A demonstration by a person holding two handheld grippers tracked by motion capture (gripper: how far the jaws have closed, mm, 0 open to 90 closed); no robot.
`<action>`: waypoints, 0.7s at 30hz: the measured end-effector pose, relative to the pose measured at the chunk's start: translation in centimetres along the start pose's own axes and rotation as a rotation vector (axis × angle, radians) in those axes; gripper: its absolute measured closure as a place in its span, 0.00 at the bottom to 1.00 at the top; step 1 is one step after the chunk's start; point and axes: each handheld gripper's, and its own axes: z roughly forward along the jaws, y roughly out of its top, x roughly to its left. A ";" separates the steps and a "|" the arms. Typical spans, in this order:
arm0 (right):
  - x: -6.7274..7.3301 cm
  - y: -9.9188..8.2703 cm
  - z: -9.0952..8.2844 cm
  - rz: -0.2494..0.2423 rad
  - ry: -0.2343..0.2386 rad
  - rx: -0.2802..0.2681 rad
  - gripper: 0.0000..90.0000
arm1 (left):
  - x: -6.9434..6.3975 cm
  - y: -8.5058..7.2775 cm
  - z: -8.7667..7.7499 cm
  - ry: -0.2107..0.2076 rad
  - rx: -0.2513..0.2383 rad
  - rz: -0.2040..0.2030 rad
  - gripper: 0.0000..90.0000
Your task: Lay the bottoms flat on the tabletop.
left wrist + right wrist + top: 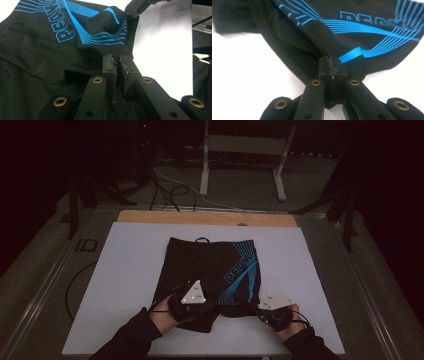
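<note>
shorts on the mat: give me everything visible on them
The shorts are black, of a smooth, stretchy-looking fabric, with thin blue curved lines and blue lettering on one leg and a small cord loop at the waistband. They lie mostly flat on the white mat, waistband at the far side, leg hems toward the person. The hem edge is bunched and lifted where it is pinched: the left gripper is shut on the fabric of one leg, the right gripper on the printed leg's hem.

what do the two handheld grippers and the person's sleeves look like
Both are black. The left gripper and right gripper each carry a pale grey three-cornered plate with small dark marks on top, and thin black cables trail from them. Up close, the black fingers are blocky, on arms with brass-coloured rivets. The person wears dark long sleeves.
</note>
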 end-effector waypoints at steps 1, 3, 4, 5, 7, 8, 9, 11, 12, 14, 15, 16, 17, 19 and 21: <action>-0.2 0.1 -0.1 0.027 0.023 0.006 1.00 | -0.1 0.0 0.0 -0.004 -0.001 -0.001 0.93; -0.3 0.1 -0.4 0.040 0.043 0.004 1.00 | -0.2 -0.1 0.0 -0.007 0.001 0.004 0.93; -0.4 0.2 -0.7 0.042 0.058 -0.002 1.00 | -0.2 -0.1 -0.1 -0.012 0.000 0.008 0.93; -0.3 0.3 -1.1 0.046 0.058 -0.015 1.00 | -0.3 -0.2 -0.1 -0.013 -0.004 0.012 0.93; -0.4 0.4 -2.0 0.059 0.072 -0.038 1.00 | -0.3 -0.2 -0.3 -0.021 -0.007 0.011 0.93; -0.4 0.4 -2.0 0.059 0.072 -0.038 1.00 | -0.3 -0.2 -0.3 -0.021 -0.007 0.011 0.93; -0.5 0.5 -2.5 0.064 0.073 -0.057 1.00 | -0.3 -0.2 -0.4 -0.020 -0.011 0.010 0.93; -0.6 0.4 -3.6 0.075 0.069 -0.082 1.00 | -0.5 -0.2 -0.5 -0.028 -0.008 0.018 0.93; -0.7 0.2 -3.9 0.085 0.082 -0.086 1.00 | -0.7 -0.3 -0.4 -0.035 -0.011 0.017 0.93; -0.7 0.1 -4.1 0.095 0.082 -0.084 1.00 | -1.1 -0.3 -0.3 -0.046 -0.004 0.034 0.93; -0.5 -0.5 -4.3 0.117 0.107 -0.066 1.00 | -1.3 -0.3 -0.2 -0.050 -0.002 0.040 0.93; -0.4 -0.8 -4.2 0.122 0.110 -0.057 1.00 | -1.5 -0.4 -0.1 -0.053 0.004 0.049 0.93; -0.3 -1.0 -4.1 0.121 0.120 -0.042 1.00 | -1.6 -0.5 0.0 -0.053 0.008 0.049 0.93; -0.2 -1.2 -4.0 0.120 0.126 -0.031 1.00 | -1.6 -0.6 0.1 -0.059 0.015 0.049 0.93; 0.2 -1.4 -3.8 0.122 0.143 -0.010 1.00 | -1.7 -1.1 0.4 -0.077 0.027 0.035 0.93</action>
